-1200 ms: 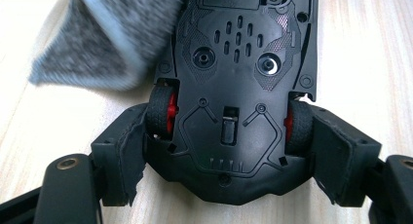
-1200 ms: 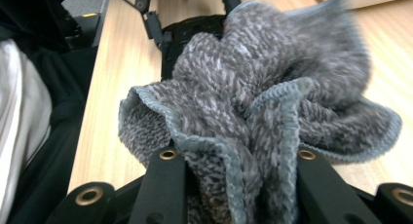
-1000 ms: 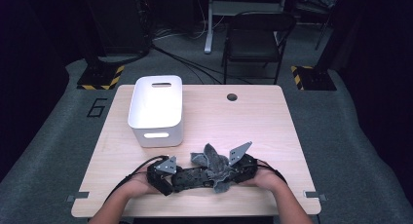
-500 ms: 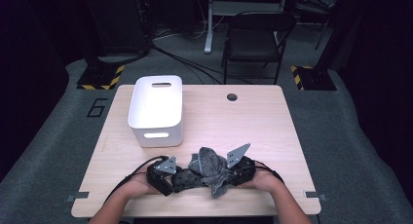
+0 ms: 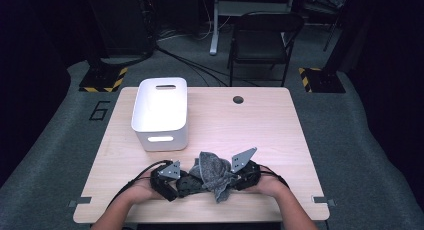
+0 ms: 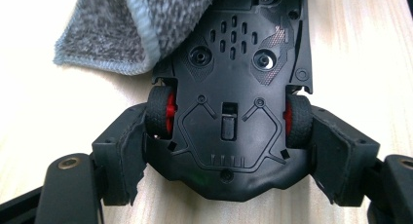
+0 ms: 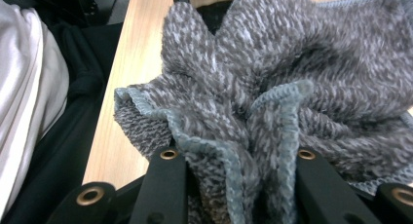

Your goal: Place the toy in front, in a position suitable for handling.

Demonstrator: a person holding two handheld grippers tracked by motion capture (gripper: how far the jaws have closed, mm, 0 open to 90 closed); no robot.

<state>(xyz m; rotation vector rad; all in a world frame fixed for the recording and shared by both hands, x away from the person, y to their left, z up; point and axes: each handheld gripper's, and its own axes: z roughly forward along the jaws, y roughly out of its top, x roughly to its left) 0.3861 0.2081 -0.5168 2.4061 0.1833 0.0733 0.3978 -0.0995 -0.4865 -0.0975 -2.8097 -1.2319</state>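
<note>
toy car (image 6: 229,121) clamped in left claw (image 6: 229,151), one grey cloth (image 7: 272,102) bunched in right claw (image 7: 234,185), one white bin (image 5: 161,115)

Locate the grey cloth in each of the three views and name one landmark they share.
High view: the grey cloth lies bunched at the table's near edge, between the two grippers.
Left gripper view: a folded corner of it hangs at top left, over the black toy car held upside down in the jaws.
Right gripper view: it sits bunched between the jaws.
Shared landmark: the pale wooden table.
</note>
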